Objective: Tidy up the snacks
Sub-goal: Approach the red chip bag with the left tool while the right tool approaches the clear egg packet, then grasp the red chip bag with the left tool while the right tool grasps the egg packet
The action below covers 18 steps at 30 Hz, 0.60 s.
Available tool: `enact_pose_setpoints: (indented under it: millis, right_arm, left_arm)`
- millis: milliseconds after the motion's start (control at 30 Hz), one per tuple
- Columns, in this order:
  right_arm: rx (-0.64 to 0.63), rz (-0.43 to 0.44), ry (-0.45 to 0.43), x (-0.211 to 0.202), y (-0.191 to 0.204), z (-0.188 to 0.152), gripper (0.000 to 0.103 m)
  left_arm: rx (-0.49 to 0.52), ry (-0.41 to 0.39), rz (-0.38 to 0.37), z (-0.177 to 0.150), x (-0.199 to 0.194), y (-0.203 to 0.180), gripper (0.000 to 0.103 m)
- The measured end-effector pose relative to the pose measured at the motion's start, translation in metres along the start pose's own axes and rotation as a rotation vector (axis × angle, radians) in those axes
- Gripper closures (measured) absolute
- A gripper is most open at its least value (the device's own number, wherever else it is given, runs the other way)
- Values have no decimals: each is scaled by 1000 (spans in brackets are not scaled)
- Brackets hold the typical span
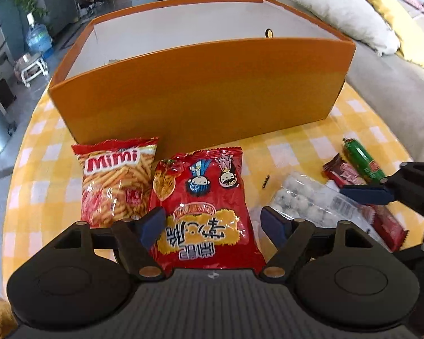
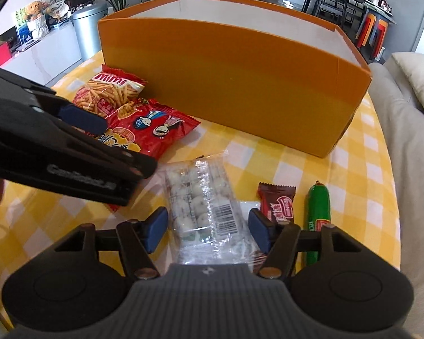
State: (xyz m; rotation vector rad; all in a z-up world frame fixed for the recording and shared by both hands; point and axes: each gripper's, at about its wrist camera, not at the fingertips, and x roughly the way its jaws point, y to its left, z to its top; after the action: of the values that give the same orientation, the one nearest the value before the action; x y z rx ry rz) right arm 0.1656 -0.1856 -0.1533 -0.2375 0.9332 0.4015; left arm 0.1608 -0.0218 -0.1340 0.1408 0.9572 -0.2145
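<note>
Left wrist view: the left hand-held gripper (image 1: 212, 223) is hovering wide open astride the red cartoon snack bag (image 1: 203, 206) lying on the checked worktop (image 1: 296, 147) before the orange box (image 1: 200, 90); right wrist view: the right hand-held gripper (image 2: 207, 233) is straddling, half-open and not pinching, the clear pack of white balls (image 2: 203, 212).

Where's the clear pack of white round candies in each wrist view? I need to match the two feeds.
Left wrist view: the clear pack of white candies lies right of centre, beside the red cartoon bag.
Right wrist view: the pack lies bottom centre, between the right gripper's open jaws.
Shared landmark: the orange box stands behind the snacks in both.
</note>
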Motion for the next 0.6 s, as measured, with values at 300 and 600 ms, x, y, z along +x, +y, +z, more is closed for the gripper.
enact_pose_setpoints:
  millis: [300,600]
  right_arm:
    - [19,9,-6,6,-5,-2,41]
    - [29,9,-7,4,-5,-3,43]
  left_arm:
    - [-11,-12,18,0,11,6,8]
    - [63,36,175,0,2,0,41]
